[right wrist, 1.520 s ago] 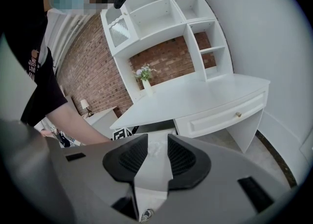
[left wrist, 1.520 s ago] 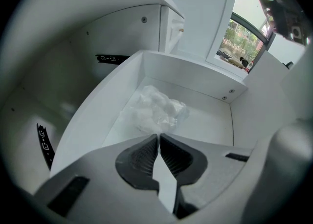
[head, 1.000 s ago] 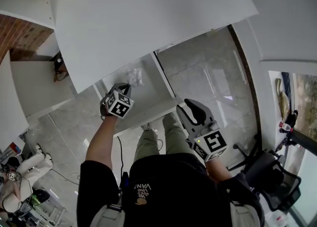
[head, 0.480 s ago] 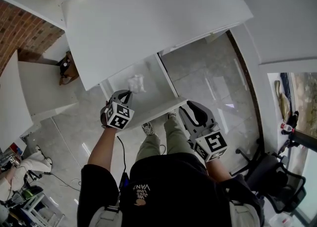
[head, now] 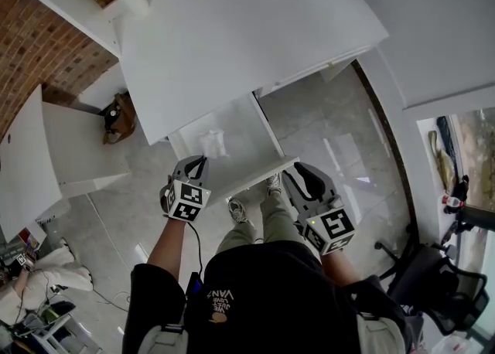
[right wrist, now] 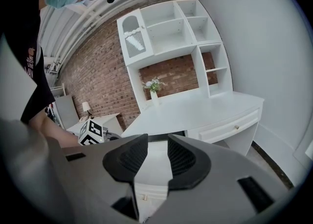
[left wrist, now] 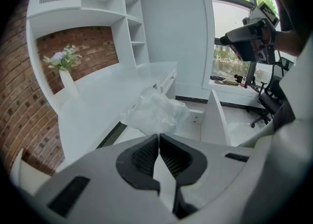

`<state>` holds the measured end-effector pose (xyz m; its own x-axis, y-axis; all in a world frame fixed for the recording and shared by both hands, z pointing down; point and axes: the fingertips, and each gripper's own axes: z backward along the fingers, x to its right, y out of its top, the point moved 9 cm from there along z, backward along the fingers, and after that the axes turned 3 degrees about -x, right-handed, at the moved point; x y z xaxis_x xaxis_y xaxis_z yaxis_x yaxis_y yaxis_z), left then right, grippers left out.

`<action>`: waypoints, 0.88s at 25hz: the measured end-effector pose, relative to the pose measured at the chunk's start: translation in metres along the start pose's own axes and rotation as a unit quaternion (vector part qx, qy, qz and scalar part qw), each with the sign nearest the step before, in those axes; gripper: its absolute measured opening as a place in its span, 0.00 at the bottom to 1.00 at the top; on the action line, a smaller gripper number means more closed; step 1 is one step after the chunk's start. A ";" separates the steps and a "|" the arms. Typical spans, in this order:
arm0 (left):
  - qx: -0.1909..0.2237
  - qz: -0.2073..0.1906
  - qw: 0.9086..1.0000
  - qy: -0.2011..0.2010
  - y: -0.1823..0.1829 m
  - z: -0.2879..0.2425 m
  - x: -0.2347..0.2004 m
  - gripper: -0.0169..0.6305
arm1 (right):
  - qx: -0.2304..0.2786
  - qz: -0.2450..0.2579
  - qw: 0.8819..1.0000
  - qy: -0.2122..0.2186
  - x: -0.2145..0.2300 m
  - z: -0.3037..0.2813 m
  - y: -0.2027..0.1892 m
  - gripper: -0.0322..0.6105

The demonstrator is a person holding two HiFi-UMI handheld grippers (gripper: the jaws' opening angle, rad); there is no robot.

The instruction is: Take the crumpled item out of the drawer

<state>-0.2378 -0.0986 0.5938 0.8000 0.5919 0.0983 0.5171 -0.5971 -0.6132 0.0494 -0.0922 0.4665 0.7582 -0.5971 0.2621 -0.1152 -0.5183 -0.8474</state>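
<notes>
The left gripper point(left wrist: 157, 137) pinches the wad point(left wrist: 155, 113) by one edge, so it hangs just past the fingertips, seemingly clear above the open drawer point(head: 246, 132), while the right gripper point(right wrist: 157, 141) hovers nearby, fingers spread and empty.

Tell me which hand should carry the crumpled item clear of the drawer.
Left. The left tongs are shut on the crumpled item, pinching its edge at their tips above the open drawer. The right tongs stand open and empty, off by the drawer's front corner.
</notes>
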 end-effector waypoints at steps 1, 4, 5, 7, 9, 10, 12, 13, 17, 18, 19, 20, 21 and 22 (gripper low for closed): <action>0.005 0.004 1.000 0.004 0.000 0.005 0.000 0.05 | 0.001 0.002 1.000 -0.001 -0.003 0.002 0.000 0.24; 0.024 0.016 0.999 0.017 0.003 0.024 0.004 0.05 | 0.007 0.007 1.000 -0.004 -0.010 0.011 0.000 0.24; 0.032 0.020 0.999 0.021 0.004 0.031 0.004 0.05 | 0.009 0.008 1.000 -0.005 -0.012 0.014 0.001 0.24; 0.050 0.029 0.998 0.029 0.007 0.047 0.005 0.05 | 0.013 0.012 1.000 -0.009 -0.017 0.019 0.003 0.24; 0.068 0.035 0.996 0.038 0.009 0.064 0.006 0.05 | 0.021 0.017 1.000 -0.013 -0.023 0.024 0.006 0.24; 0.078 0.038 0.995 0.043 0.010 0.073 0.006 0.05 | 0.025 0.019 0.999 -0.014 -0.026 0.027 0.007 0.24; 0.097 0.045 0.993 0.055 0.012 0.090 0.007 0.05 | 0.035 0.022 0.999 -0.014 -0.032 0.031 0.010 0.24; 0.104 0.050 0.991 0.063 0.013 0.100 0.007 0.05 | 0.038 0.023 0.999 -0.014 -0.035 0.032 0.011 0.24; 0.117 0.072 0.987 0.084 0.013 0.131 0.013 0.05 | 0.043 0.028 0.999 -0.013 -0.048 0.038 0.013 0.24; 0.123 0.074 0.986 0.086 0.012 0.137 0.015 0.05 | 0.043 0.029 0.999 -0.011 -0.051 0.040 0.013 0.24; 0.129 0.076 0.985 0.088 0.012 0.143 0.016 0.05 | 0.043 0.031 0.999 -0.009 -0.055 0.041 0.013 0.24; 0.134 0.077 0.984 0.090 0.011 0.149 0.018 0.05 | 0.044 0.033 0.998 -0.008 -0.058 0.042 0.013 0.24; 0.139 0.079 0.983 0.092 0.011 0.154 0.019 0.05 | 0.045 0.036 0.998 -0.006 -0.061 0.042 0.014 0.24; 0.143 0.082 0.982 0.094 0.010 0.160 0.019 0.05 | 0.047 0.039 0.998 -0.005 -0.063 0.043 0.016 0.24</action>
<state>-0.2654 -0.0068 0.4643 0.9211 0.3742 0.1073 0.2922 -0.4827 -0.8256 0.0277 -0.0365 0.4168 0.7563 -0.6263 0.1892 -0.1137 -0.4106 -0.9047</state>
